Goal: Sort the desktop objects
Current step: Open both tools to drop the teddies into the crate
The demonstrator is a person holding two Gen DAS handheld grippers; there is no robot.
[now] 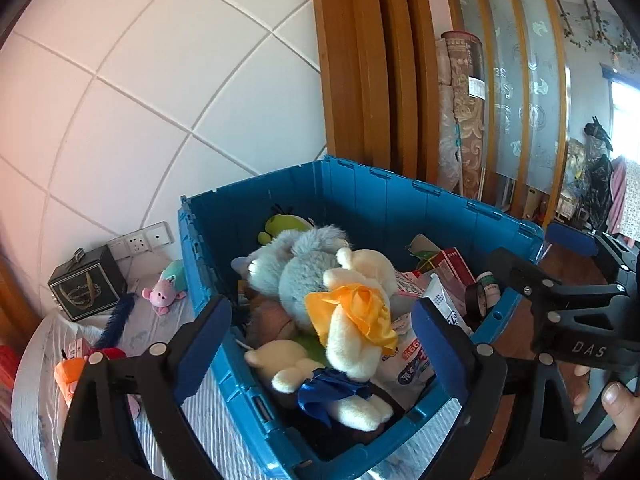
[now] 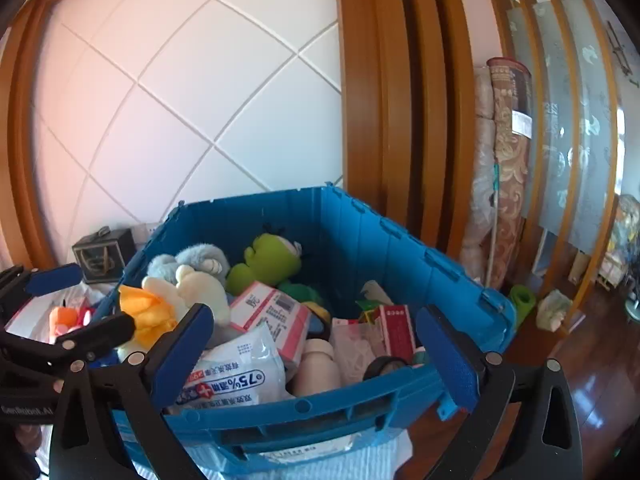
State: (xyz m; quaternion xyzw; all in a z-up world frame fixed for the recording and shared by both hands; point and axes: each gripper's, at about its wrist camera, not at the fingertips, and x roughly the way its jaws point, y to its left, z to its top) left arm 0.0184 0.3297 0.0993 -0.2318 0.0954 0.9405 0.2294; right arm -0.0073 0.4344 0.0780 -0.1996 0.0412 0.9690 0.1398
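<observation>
A blue plastic crate [image 1: 400,200] [image 2: 360,232] stands on a white-covered table, filled with soft toys and packets. On top lie a cream plush with a yellow bow [image 1: 360,320], a grey plush [image 1: 296,268] and a green plush [image 2: 272,260]. Beside them are a wipes packet [image 2: 236,376], a pink-and-white box [image 2: 272,316], a white bottle [image 2: 316,364] and a red box [image 2: 396,328]. My left gripper [image 1: 322,344] is open above the crate's near corner, nothing between its fingers. My right gripper [image 2: 316,348] is open over the crate's front rim, also empty.
Left of the crate on the table lie a pink plush [image 1: 162,292], a black box [image 1: 86,284], an orange toy [image 1: 66,372] and a blue feathery thing [image 1: 116,320]. A tiled wall with sockets [image 1: 140,240] is behind. Rolled carpets [image 2: 508,160] stand right, on wooden floor.
</observation>
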